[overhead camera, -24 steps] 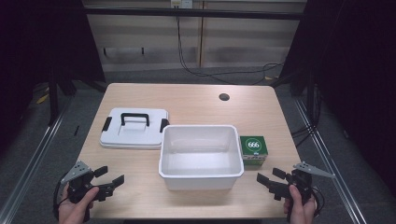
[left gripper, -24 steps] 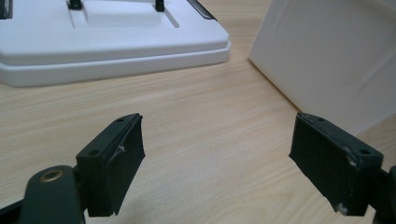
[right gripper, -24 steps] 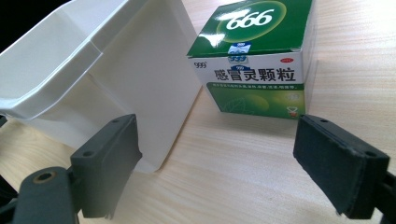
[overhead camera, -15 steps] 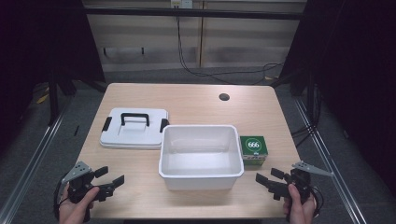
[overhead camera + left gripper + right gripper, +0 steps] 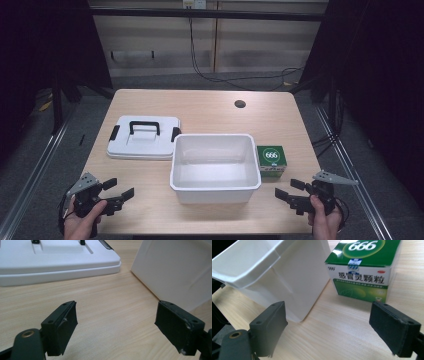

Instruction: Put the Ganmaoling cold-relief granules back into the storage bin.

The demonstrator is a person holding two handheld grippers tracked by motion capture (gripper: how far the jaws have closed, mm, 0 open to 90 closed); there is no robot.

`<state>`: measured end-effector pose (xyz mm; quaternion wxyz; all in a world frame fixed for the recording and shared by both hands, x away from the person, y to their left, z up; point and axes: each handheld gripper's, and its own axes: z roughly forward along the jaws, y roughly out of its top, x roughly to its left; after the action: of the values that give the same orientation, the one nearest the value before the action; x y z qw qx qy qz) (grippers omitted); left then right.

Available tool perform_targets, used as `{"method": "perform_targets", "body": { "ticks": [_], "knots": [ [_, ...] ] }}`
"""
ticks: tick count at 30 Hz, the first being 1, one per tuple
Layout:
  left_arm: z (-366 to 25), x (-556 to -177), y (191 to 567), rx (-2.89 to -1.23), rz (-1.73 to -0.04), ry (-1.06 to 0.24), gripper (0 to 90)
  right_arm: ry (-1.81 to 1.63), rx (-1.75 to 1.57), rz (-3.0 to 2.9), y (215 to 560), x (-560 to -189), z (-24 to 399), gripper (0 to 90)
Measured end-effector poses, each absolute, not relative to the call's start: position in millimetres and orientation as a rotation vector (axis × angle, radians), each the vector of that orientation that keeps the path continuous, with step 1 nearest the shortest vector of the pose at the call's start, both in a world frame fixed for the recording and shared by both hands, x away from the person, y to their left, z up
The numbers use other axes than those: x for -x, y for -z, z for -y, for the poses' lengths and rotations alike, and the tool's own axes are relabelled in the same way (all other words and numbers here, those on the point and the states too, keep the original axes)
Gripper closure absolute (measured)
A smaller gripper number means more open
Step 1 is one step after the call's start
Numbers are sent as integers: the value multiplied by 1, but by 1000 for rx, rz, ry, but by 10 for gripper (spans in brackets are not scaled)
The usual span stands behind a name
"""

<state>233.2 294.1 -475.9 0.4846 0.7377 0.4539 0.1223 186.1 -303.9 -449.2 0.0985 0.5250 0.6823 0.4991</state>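
Comparing with the picture taken a moment before, nothing has visibly moved: both hands sit at the same near corners of the desk (image 5: 210, 107) and every item lies where it did. One left hand-held gripper (image 5: 116, 191) rests at the near left corner, jaws spread apart with nothing between them; one right hand-held gripper (image 5: 289, 189) at the near right corner is spread likewise (also holding nothing). One white tub (image 5: 215, 187) stands at the middle of the desk. One green box (image 5: 271, 160), marked 666, sits just beside the tub's right wall, near the right hand-held gripper. One white lid (image 5: 142, 145) with a black handle lies flat to the tub's left.
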Motion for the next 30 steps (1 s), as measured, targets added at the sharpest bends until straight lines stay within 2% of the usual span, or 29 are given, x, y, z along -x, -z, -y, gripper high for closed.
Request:
{"method": "perform_targets", "body": {
  "ticks": [13, 22, 26, 30],
  "knots": [
    [-294, -234, 477, -1785, -1116, -284, 172, -1146, -1315, -2208, 432, -206, 292, 125],
    [-294, -234, 477, -1789, -1105, -284, 172, -955, -1202, -2428, 413, -235, 287, 130],
    [-293, -234, 477, -1790, -1105, -286, 173, -920, -1133, -2505, 408, -248, 285, 167],
    [-293, -233, 477, -1790, -1103, -283, 173, -854, -1054, -2510, 398, -256, 281, 135]
  ]
}}
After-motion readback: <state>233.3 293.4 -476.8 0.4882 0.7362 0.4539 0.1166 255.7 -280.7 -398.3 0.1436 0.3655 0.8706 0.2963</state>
